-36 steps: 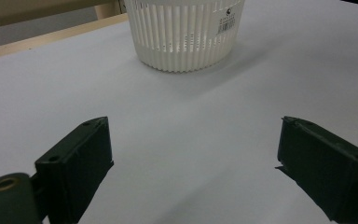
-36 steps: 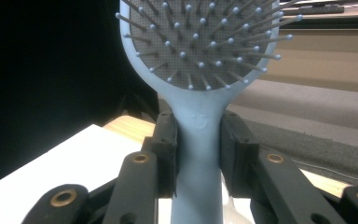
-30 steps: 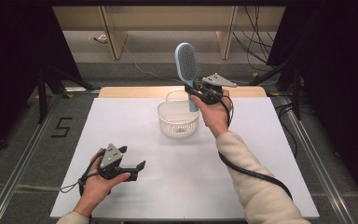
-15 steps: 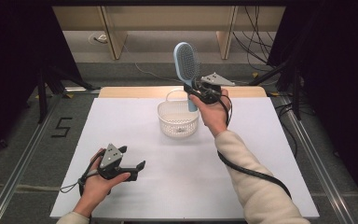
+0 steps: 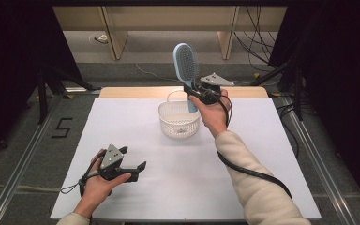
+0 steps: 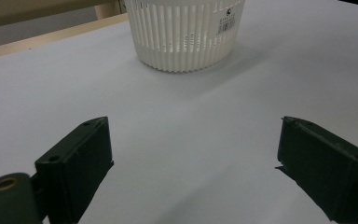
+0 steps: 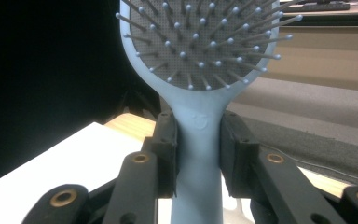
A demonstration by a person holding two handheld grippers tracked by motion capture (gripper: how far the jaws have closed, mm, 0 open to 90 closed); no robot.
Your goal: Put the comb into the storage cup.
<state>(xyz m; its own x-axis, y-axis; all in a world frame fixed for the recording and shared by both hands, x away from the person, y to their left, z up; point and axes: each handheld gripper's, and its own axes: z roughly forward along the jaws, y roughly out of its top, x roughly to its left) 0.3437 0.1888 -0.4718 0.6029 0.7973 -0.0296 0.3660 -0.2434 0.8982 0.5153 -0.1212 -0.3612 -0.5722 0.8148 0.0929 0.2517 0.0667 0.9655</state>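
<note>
While the right tool [image 5: 198,92] is raised above the far middle of the white table [image 5: 262,154], it is clamped on the handle of a light blue hairbrush [image 5: 186,63], whose bristled head stands upright above the far right rim of a white slatted basket [image 5: 179,119]. From the right gripper view the two black jaws press either side of the brush's neck just under the head, bristles facing the camera. Near the left front edge, the left tool [image 5: 132,161] lies low over the table in the person's hand, jaws spread wide with nothing between them, pointing toward the basket.
</note>
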